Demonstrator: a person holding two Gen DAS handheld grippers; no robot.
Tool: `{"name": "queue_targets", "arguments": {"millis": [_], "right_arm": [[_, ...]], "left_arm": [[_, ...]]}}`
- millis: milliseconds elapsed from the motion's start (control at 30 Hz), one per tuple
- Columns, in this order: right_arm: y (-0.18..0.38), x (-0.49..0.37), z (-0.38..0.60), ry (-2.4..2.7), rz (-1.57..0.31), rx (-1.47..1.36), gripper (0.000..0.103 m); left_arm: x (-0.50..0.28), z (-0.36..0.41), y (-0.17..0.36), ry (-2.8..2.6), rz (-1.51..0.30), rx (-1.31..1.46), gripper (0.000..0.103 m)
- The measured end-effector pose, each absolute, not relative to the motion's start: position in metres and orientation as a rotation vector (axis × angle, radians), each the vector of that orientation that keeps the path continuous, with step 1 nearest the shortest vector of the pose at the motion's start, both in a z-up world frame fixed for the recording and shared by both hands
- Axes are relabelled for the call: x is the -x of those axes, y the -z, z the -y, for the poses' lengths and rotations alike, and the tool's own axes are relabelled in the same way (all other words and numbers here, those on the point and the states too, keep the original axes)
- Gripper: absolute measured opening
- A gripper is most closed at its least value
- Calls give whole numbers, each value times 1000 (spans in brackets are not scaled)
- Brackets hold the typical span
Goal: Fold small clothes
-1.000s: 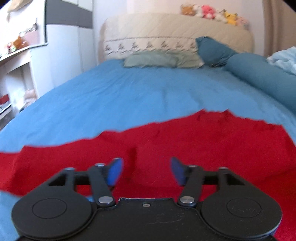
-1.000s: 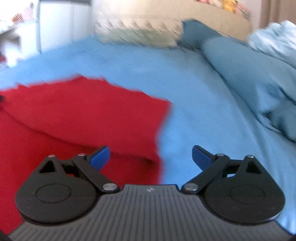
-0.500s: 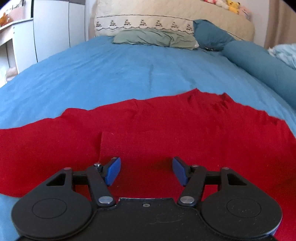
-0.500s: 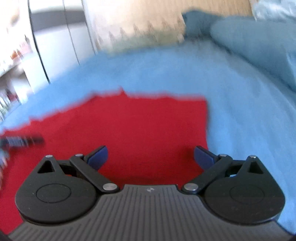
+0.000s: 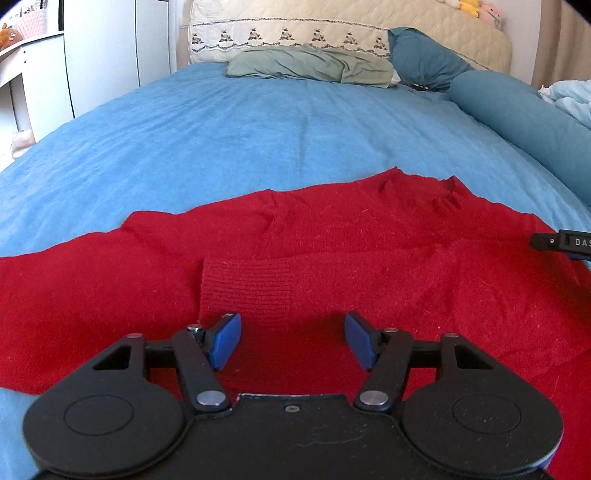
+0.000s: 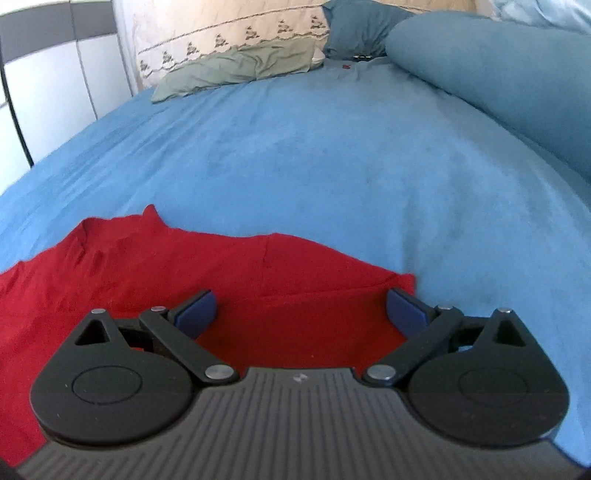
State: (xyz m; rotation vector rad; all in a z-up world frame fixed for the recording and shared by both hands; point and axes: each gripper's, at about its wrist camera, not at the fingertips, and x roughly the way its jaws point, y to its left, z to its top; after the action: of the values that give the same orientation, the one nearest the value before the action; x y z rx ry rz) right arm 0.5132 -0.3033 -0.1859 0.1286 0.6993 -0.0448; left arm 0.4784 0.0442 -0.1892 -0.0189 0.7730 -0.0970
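A red knitted sweater (image 5: 332, 258) lay spread flat on a bed covered by a blue sheet (image 5: 258, 129), at the end of the bed farthest from the cream quilted headboard (image 5: 295, 33). One sleeve was folded across the sweater's body, its ribbed cuff (image 5: 247, 288) lying on top of the red fabric. The left gripper (image 5: 291, 341) hovered over that cuff with its blue pads spread apart and nothing pinched between them. The right gripper (image 6: 301, 314) hovered over the sweater's outer corner, beside bare blue sheet, its jaws also wide apart and gripping nothing. In the left view, a dark tip of the right gripper showed at the sweater's far side. Against the headboard lay a green pillow (image 5: 310, 66) and a teal pillow (image 5: 424, 59), with a long teal bolster (image 5: 517, 118) running along the bed's edge from the headboard
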Motion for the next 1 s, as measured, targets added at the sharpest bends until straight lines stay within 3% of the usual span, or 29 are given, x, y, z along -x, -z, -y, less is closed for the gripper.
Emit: {"name": "queue_targets", "arguments": {"millis": [333,433,500,600,767,1000], "right_arm": [[89,-444,260,-4,-561,-96,103],[59,-425,237,-43,-554,-117,103],[45,-414,217,-67,-531,-110,103],[29,-401,182,-103,-504,-81,103],[30,-394,127,-189,-527,-63,103],[64,-395,56,-284,-559,-13,103]], "left_arm": [[-418,-76,114,38,-643,58,70],[-396,-101,82,15,-600,66,78],[-382,-122,65,-12,-569,72,99],[-364,-156,49,-59,-526,82,100],[-345,-219,51,-140,-541,161,100],[-334,-311,101,-253,-588,380,99]]}}
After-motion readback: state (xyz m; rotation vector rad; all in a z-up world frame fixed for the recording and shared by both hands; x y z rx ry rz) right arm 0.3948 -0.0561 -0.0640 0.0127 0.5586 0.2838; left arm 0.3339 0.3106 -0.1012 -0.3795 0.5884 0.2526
